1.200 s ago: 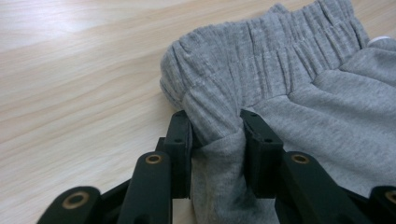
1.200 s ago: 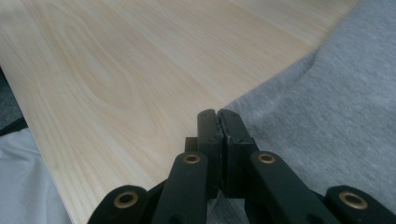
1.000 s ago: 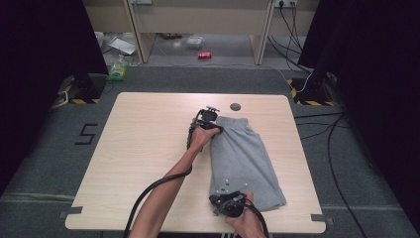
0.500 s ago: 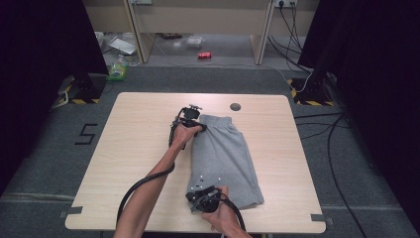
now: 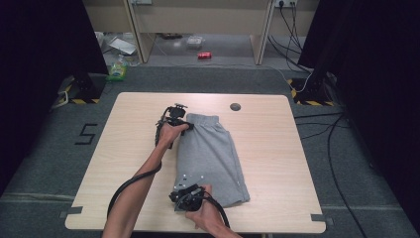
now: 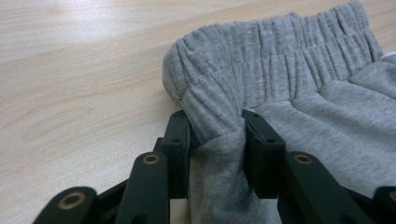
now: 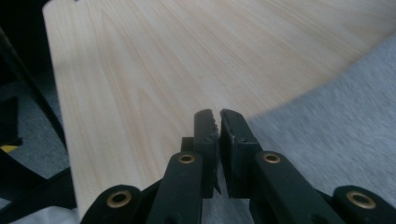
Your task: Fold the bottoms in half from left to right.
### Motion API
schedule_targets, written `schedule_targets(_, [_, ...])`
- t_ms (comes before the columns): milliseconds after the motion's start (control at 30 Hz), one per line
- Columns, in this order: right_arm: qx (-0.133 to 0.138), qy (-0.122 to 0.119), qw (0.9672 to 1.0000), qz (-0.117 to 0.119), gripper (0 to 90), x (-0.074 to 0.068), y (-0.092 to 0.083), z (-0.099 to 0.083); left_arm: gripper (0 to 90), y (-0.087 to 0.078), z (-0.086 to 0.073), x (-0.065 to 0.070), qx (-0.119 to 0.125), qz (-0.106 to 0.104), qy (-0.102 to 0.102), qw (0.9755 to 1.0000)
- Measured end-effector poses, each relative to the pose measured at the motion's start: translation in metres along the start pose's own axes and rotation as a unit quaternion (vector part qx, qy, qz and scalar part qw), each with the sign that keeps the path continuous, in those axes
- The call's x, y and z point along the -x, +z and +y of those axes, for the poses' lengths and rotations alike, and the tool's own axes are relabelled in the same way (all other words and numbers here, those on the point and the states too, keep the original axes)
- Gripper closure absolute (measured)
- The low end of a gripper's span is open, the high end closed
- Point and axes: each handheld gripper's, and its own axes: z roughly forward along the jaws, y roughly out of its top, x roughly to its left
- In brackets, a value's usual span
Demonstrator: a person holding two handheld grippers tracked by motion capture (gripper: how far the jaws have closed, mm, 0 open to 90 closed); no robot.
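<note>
Grey shorts (image 5: 210,158) lie folded flat on the light wooden table (image 5: 287,148), waistband at the far end. My left gripper (image 5: 185,126) is at the waistband's left corner. In the left gripper view it (image 6: 217,122) is shut on a bunched fold of the elastic waistband (image 6: 280,60). My right gripper (image 5: 185,193) is at the near left corner of the shorts. Its jaws (image 7: 218,116) have just been opening and stand a narrow slit apart, with nothing between them; the grey cloth (image 7: 336,107) lies just to their right on the table.
A round cable hole (image 5: 236,106) sits near the table's far edge. On the floor beyond lie a red can (image 5: 204,55) and a green item (image 5: 117,72). Cables (image 5: 317,130) run along the floor at the right.
Both hands and the shorts have slid left across the table. The right gripper's jaws have parted slightly at the near corner.
</note>
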Motion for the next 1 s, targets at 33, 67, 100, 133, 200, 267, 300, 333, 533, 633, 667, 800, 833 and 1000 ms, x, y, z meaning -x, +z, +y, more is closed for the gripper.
schedule_targets(33, [-0.002,-0.004,1.0,-0.003,77.8,-0.001,0.0,0.001,62.6,0.0,0.0,0.001,0.001,0.001,-0.002,1.0])
schedule_targets(67, [-0.003,-0.003,1.0,-0.003,74.9,-0.001,-0.001,0.001,60.6,0.0,0.0,0.001,0.003,-0.001,-0.006,1.0])
schedule_targets(100, [-0.001,0.001,1.0,-0.003,74.2,-0.001,-0.002,0.002,58.8,-0.001,0.0,0.001,0.004,-0.003,-0.01,0.9999])
schedule_targets(133, [0.004,0.001,1.0,-0.002,72.3,0.0,-0.004,0.003,56.8,-0.001,0.0,0.0,0.006,-0.003,-0.013,0.9999])
schedule_targets(200, [0.012,0.001,0.9999,-0.006,68.3,0.002,-0.011,0.007,49.6,-0.005,0.001,-0.003,0.016,-0.003,-0.029,0.9994])
schedule_targets(267, [0.022,0.002,0.9997,-0.012,65.1,0.007,-0.021,0.01,47.1,-0.01,0.003,-0.005,0.023,-0.006,-0.037,0.999])
schedule_targets(300, [0.027,0.004,0.9995,-0.015,64.6,0.01,-0.025,0.011,46.1,-0.012,0.004,-0.006,0.025,-0.005,-0.037,0.999])
schedule_targets(333, [0.031,0.008,0.9993,-0.02,63.8,0.013,-0.029,0.012,45.7,-0.014,0.004,-0.007,0.025,-0.006,-0.038,0.999])
schedule_targets(533, [0.043,0.026,0.9969,-0.06,61.0,0.044,-0.048,0.012,44.5,-0.02,0.003,-0.01,0.028,-0.007,-0.042,0.9987])
schedule_targets(633, [0.047,0.035,0.995,-0.081,58.5,0.062,-0.054,0.012,43.3,-0.019,0.0,-0.012,0.028,-0.011,-0.049,0.9983])
schedule_targets(667, [0.047,0.037,0.9944,-0.087,58.0,0.067,-0.056,0.012,42.8,-0.018,-0.001,-0.013,0.029,-0.012,-0.053,0.9981])
schedule_targets(800, [0.052,0.048,0.9917,-0.108,55.7,0.092,-0.061,0.016,42.4,-0.015,-0.002,-0.014,0.03,-0.019,-0.06,0.9976])
schedule_targets(833, [0.055,0.053,0.9908,-0.112,55.2,0.098,-0.061,0.017,42.4,-0.015,-0.002,-0.014,0.031,-0.019,-0.062,0.9974])
schedule_targets(1000, [0.055,0.065,0.9874,-0.134,53.2,0.128,-0.064,0.022,43.9,-0.011,0.001,-0.014,0.029,-0.024,-0.067,0.9971])
